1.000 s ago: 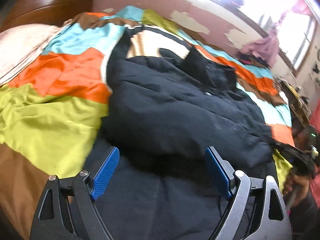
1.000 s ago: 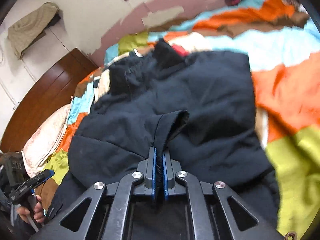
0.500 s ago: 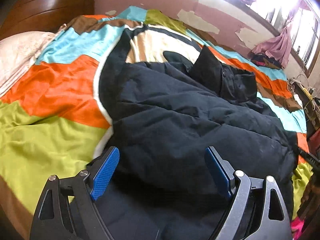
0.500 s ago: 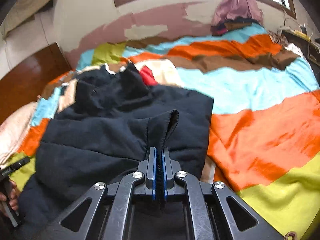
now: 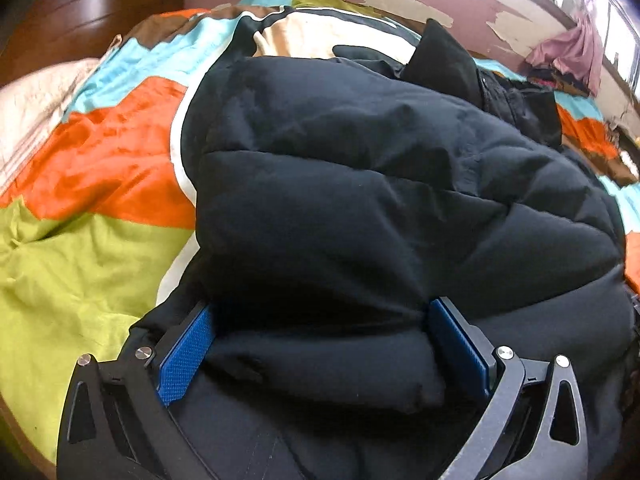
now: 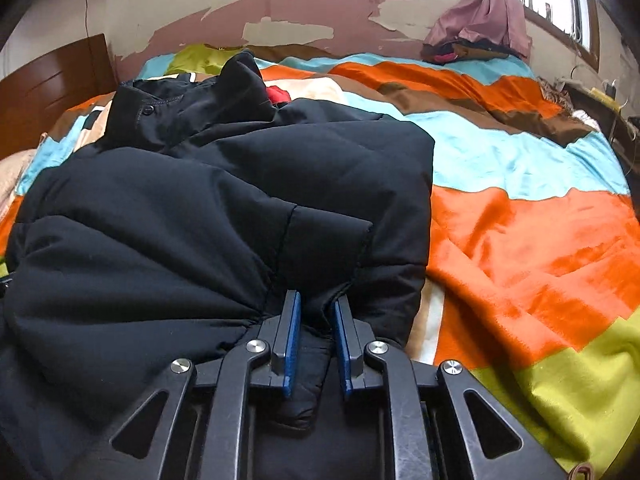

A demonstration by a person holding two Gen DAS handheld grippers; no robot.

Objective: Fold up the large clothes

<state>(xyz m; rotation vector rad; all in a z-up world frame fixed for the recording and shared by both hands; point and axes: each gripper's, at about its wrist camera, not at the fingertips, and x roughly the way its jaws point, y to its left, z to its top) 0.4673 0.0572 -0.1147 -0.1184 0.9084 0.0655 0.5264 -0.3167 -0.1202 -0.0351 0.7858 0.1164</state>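
Observation:
A large black padded jacket point(image 5: 360, 184) lies on a striped bedspread point(image 5: 100, 152), its collar at the far end. My left gripper point(image 5: 320, 320) is open, its blue pads wide apart around a thick folded bulge of the jacket. In the right wrist view the jacket point(image 6: 200, 208) fills the left and middle. My right gripper point(image 6: 316, 312) has its jaws partly apart with a fold of jacket fabric lying loosely between them, near the sleeve cuff point(image 6: 328, 240).
The bedspread point(image 6: 520, 240) runs on to the right in orange, blue and green bands. A wooden headboard point(image 5: 80, 12) and a pale pillow point(image 5: 36, 100) are at the left. Pink clothes point(image 6: 480, 24) hang by the window at the far wall.
My right gripper has opened from tightly shut, loosening its hold on the jacket fold, and lowered to the jacket. My left gripper has moved forward and down so the folded jacket sits between its pads.

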